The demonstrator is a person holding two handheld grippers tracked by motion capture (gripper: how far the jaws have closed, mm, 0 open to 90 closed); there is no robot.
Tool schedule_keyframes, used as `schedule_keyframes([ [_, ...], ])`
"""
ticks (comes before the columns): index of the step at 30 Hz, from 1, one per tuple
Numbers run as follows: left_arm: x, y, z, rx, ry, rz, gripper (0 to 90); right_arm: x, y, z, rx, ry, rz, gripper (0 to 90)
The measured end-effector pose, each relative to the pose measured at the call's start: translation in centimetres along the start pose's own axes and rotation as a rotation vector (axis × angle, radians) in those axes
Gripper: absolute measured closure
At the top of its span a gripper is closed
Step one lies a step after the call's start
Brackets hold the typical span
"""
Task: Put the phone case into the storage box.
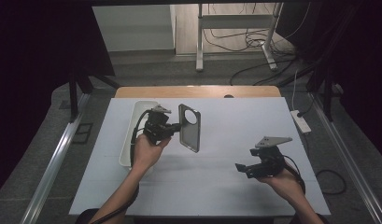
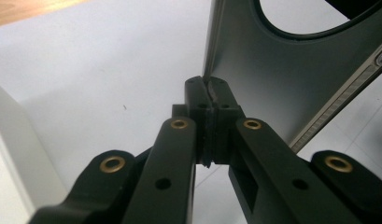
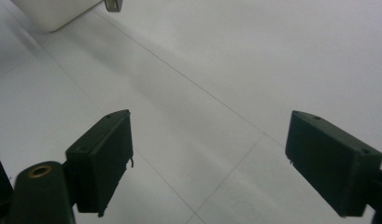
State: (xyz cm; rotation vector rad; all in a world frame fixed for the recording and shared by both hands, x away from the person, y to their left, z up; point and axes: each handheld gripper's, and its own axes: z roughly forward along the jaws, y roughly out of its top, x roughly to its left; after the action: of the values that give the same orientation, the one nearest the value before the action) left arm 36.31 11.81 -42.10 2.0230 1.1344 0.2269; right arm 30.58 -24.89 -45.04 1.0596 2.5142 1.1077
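Both forearms over the table, grippers apart.

The left gripper (image 1: 175, 127) is raised in the left hand (image 1: 146, 151), pointing toward the table's middle, jaws clamped tight with a thin edge pinched between the pads. The right gripper (image 1: 241, 169) sits low in the right hand (image 1: 284, 179), pointing left, jaws wide apart with nothing between them.

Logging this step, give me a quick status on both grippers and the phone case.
Left gripper shut on phone case, held upright above the table. Right gripper open, empty. White bin beside left hand; nothing in the way.
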Motion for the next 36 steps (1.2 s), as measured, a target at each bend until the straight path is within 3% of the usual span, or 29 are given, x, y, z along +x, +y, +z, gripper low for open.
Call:
schedule_keyframes([
  [24,3.0,2.4,-1.7,0.016,0.049,-0.03,88.9,-1.8,-3.0,-3.0,0.006,-0.063,0.078,3.8],
  [36,4.8,3.0,-3.2,-0.012,0.089,-0.064,88.9,-2.3,-4.6,-4.2,0.012,-0.101,0.108,1.6],
])
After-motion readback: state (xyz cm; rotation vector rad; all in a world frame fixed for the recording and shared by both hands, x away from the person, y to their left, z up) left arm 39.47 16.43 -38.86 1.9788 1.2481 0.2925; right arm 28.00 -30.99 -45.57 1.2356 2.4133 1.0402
